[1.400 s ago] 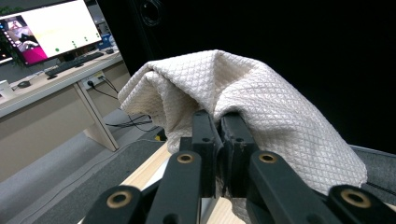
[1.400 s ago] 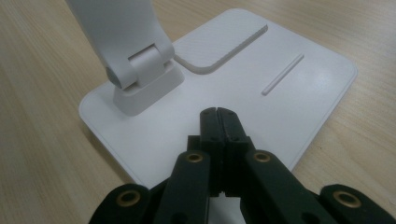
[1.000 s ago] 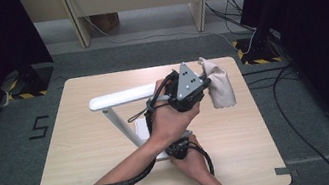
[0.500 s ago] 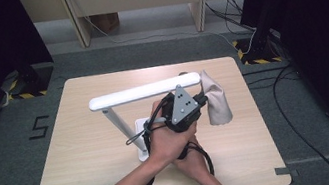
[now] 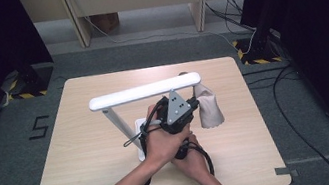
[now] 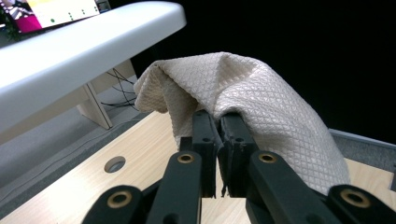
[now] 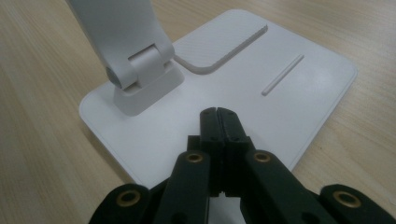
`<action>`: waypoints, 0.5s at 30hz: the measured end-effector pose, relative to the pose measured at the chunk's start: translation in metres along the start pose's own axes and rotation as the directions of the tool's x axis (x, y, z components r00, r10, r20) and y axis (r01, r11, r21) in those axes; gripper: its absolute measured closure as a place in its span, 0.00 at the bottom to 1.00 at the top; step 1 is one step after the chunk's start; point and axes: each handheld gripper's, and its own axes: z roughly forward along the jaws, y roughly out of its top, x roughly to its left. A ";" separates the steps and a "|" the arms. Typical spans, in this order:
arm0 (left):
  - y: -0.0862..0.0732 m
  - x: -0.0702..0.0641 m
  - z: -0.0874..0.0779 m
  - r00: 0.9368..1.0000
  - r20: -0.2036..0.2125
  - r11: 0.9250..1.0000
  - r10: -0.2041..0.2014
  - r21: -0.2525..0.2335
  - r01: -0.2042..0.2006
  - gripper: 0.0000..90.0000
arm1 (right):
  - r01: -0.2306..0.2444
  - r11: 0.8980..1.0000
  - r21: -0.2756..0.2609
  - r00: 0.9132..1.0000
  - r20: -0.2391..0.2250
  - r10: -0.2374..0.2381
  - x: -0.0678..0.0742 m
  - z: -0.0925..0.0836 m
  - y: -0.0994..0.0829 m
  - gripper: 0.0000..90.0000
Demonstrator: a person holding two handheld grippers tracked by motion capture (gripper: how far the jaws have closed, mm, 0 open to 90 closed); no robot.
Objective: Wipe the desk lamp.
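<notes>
grey carpet surrounds a pale wooden counter [image 5: 87,156], with black curtains at both sides and a light wooden bench along the far wall.

high view: a white desk lamp [image 5: 144,91] stands mid-counter, its long head bar level above a slanted stem and a flat base. a beige quilted cloth [image 5: 209,108] hangs from the right end of the head bar, draping down toward the counter. the left gripper [image 5: 194,104], carried by a forearm crossing from lower left, meets the cloth's left edge just under the bar; a grey three-cornered plate sits on top of it. the right hand [image 5: 191,156] lies low beneath the left hand, near the lamp base; its gripper is covered there.

left gripper view: the left gripper [image 6: 220,122] is clenched on a fold of the cloth [image 6: 261,98], the diamond-patterned fabric draped over both black jaw tips. the lamp's head bar [image 6: 70,56] runs overhead at upper left. a round hole [image 6: 115,164] shows in the counter below.

right gripper view: the right gripper [image 7: 218,112] is clenched with nothing between its jaws, tips resting on or just above the white lamp base [image 7: 299,93]; contact cannot be told. the stem hinge [image 7: 140,74] rises at upper left.
</notes>
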 end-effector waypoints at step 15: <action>0.010 0.003 -0.013 0.999 -0.047 0.997 -0.004 -0.081 0.001 0.95 | 0.004 1.000 -0.006 1.000 -0.002 -0.004 0.000 0.000 0.000 1.00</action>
